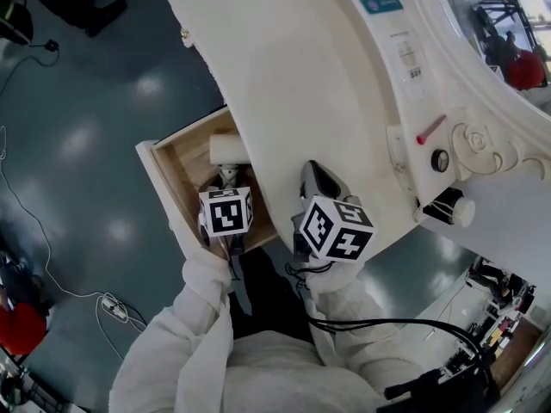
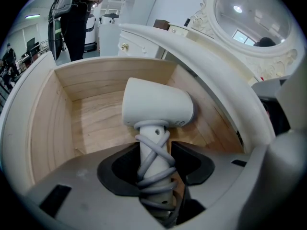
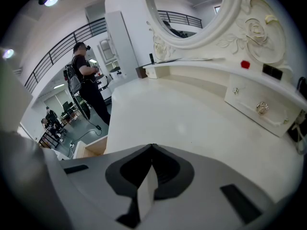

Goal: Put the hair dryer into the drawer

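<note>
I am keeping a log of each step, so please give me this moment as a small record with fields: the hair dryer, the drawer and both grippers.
hair dryer: white, cord wound around handle, head over the drawer's floor
drawer: open, wooden inside
left gripper: fingers shut on the hair dryer's handle
right gripper: shut, holds nothing, above the white table top
task state: hair dryer not yet released

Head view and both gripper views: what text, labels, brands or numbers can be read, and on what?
None is legible.
Teal sticker on the dressing table: print too small.
White barcode label on the same table: blurred.
Small mark on the hair dryer: unreadable.
Left marker cube and right marker cube: square patterns only, no letters.
</note>
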Available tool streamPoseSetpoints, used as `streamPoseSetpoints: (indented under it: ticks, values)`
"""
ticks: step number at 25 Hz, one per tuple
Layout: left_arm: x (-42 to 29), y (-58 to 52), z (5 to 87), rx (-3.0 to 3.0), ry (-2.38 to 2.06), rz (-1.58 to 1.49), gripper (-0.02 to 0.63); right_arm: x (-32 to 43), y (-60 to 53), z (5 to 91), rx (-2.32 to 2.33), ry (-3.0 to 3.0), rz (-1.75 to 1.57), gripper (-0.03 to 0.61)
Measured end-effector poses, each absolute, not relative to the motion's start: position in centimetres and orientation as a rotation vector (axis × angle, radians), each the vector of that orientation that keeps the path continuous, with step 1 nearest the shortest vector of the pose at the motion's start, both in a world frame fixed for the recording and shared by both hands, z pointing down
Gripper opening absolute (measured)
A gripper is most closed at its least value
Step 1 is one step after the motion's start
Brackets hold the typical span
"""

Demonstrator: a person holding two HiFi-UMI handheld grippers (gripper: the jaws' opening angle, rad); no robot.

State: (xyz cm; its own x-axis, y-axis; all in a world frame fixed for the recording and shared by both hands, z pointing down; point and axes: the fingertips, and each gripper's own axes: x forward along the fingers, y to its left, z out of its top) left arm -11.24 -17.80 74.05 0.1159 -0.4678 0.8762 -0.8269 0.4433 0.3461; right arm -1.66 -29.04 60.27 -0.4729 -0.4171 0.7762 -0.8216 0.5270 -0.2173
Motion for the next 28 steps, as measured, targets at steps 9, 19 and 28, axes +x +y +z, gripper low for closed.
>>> streamPoseSetpoints:
  ticks: [9,19,28]
  values:
    - [-11.0,-17.6,73.9,1.187,-1.499,0.426,0.198,-1.7,-29.0,60.3,1.005,-2.092,0.763,0.061]
    - [-11.5,-17.1,72.6,1.191,-1.529,0.406,0.209,-1.7,-28.5,60.1,1.016,-2.095,0.775,0.061]
    - [-11.7,-16.3,70.7,1.209,-1.548,0.368,0.209,-1.8,-27.5,59.0,1.029,-2.118,0.772,0.061]
